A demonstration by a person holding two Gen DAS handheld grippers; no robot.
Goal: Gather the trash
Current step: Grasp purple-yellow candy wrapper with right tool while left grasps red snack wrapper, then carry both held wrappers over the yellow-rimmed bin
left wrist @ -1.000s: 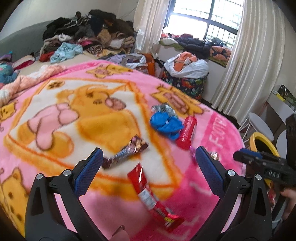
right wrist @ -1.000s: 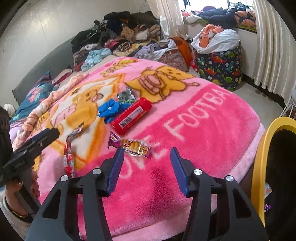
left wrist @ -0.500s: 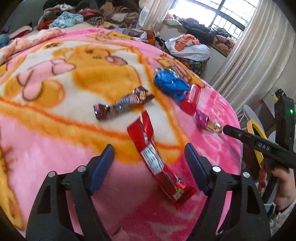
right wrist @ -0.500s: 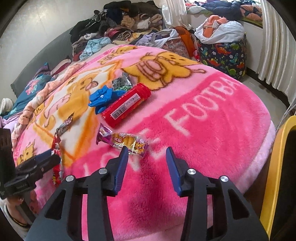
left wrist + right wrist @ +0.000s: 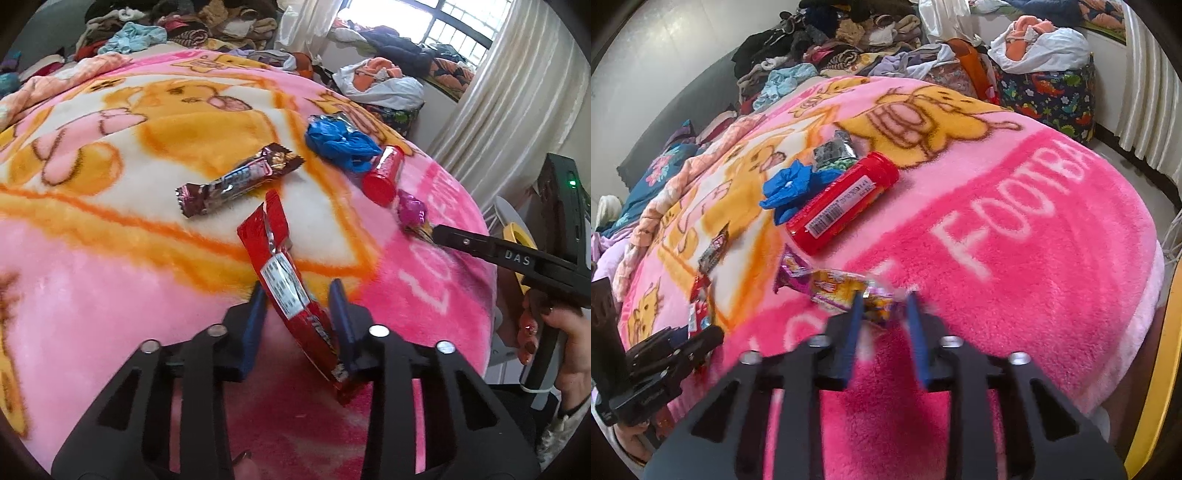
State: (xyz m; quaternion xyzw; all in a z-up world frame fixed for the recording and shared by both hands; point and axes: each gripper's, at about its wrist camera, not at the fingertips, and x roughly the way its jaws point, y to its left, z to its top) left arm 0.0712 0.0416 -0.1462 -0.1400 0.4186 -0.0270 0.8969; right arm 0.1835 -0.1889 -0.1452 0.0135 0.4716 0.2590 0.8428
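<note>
Between the blue pads of the left gripper [image 5: 297,314] lies the near end of a long red wrapper [image 5: 284,273]. Its jaws have just been closing and now stand narrow about the wrapper, the right pad against its edge, the left pad close beside it; whether it is truly pinched I cannot tell. The wrapper's far end lifts off the pink blanket [image 5: 92,295], which suggests the squeeze is buckling it. The right gripper [image 5: 884,317] has likewise just been closing, nearly shut on the near end of a purple and yellow snack packet [image 5: 831,284], the pads blurred. Both tools point steeply down, probably because flat wrappers on soft plush are easiest nipped by an end. Further out wait a brown bar wrapper [image 5: 236,179], a crumpled blue glove [image 5: 338,142] and a red tube [image 5: 842,201]; a yellow-rimmed bin [image 5: 1167,354] stands beside the bed, likely the destination.
</note>
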